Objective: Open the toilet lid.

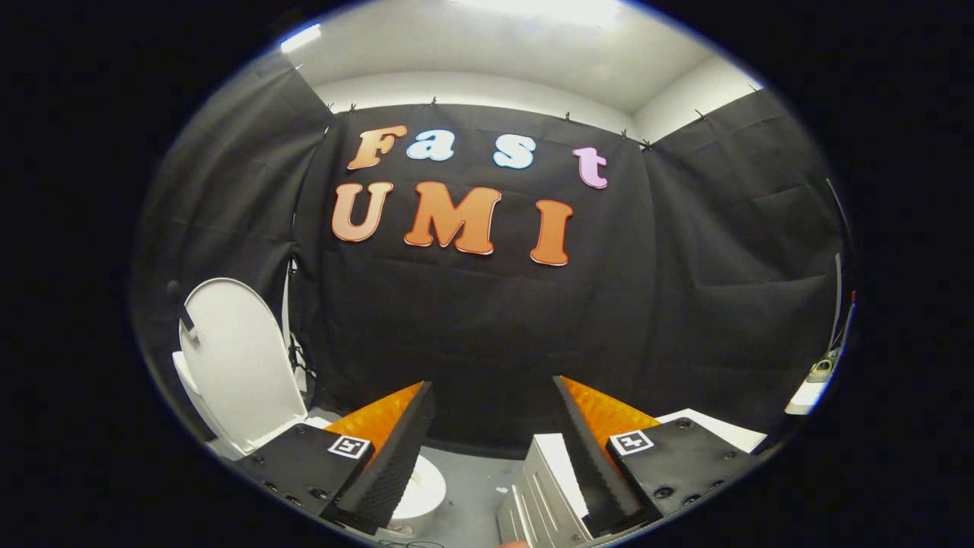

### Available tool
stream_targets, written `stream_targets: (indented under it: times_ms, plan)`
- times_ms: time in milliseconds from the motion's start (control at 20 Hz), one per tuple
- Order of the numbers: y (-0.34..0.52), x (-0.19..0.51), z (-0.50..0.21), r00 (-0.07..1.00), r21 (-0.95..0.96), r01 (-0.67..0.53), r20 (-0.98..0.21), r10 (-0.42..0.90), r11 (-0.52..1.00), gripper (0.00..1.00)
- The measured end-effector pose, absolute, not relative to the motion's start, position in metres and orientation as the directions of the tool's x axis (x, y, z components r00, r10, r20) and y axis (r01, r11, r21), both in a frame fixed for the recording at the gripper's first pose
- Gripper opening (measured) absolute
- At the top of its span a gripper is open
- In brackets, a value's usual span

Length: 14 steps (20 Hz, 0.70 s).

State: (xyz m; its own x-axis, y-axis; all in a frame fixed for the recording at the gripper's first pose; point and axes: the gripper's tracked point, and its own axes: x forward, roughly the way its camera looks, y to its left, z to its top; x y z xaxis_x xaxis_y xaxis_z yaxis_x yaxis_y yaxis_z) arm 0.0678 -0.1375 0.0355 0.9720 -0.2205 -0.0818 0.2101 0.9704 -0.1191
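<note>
- I see the toilet lid (240, 361) standing upright at about 9 o'clock from my gripper (494, 449), leaning back, so the opening looks done.
- My jaws are spread wide and hold nothing.
- The toilet bowl (422, 491) sits just beyond the left finger.
- A white cabinet (544, 487) crowds the right finger; open floor (472, 476) lies between them.

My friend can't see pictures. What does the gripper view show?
A white toilet lid stands raised upright, off beside the open claw, which holds nothing. The toilet's bowl rim shows low by one finger, a white ribbed cabinet sits by the other, and black cloth hangs behind.
</note>
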Motion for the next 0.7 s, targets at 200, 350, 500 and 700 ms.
stream_targets:
  times_ms: [200, 350, 500, 700]
  plan:
    - [-0.165, 0.04, 0.007, 0.955, -0.109, 0.264, -0.108, -0.275, 0.958, 0.99]
    - [-0.18, 0.026, -0.004, 0.946, -0.107, 0.302, -0.088, -0.312, 0.947, 0.99]
    - [-0.196, 0.015, -0.017, 0.93, -0.074, 0.351, -0.089, -0.357, 0.933, 0.99]
    - [-0.215, 0.003, -0.037, 0.909, -0.061, 0.398, -0.107, -0.402, 0.916, 0.98]
